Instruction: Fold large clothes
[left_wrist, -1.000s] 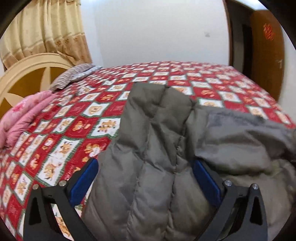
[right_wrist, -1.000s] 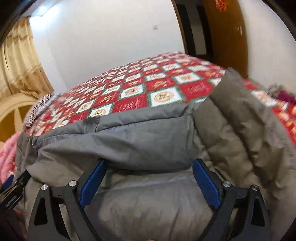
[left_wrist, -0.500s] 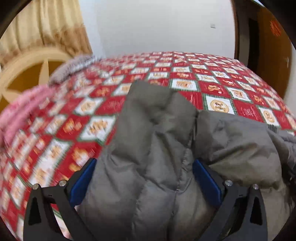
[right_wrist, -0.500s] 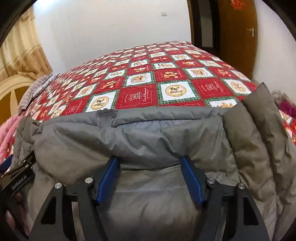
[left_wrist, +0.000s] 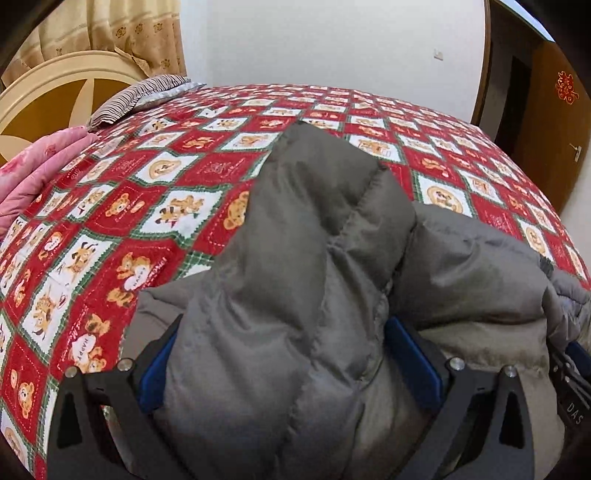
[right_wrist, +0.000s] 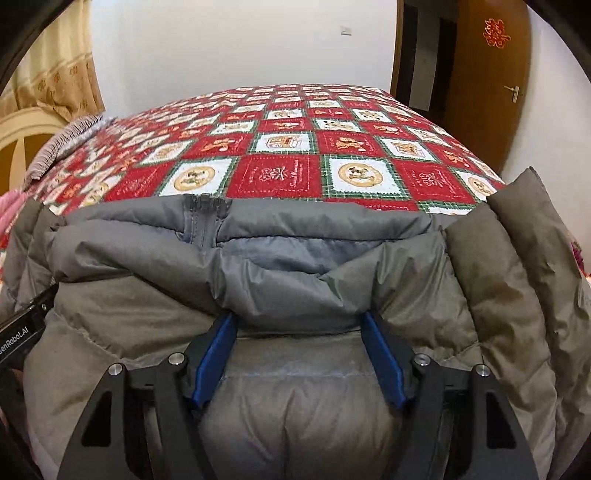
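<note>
Puffy grey quilted jacket (left_wrist: 295, 295) bulges between both wide-spread hand-held grippers, left (left_wrist: 291, 365) and right (right_wrist: 299, 362); whether either grips it, cannot tell.

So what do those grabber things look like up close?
Each one, the left gripper and the right gripper, is a black frame with triangle-shaped holes and shiny silver bolts. The fingers have bright blue pads on the inside. White letters mark the black side of each. No cables or sleeves show.

One jacket (left_wrist: 295, 295), perhaps two pillows (left_wrist: 140, 96).
</note>
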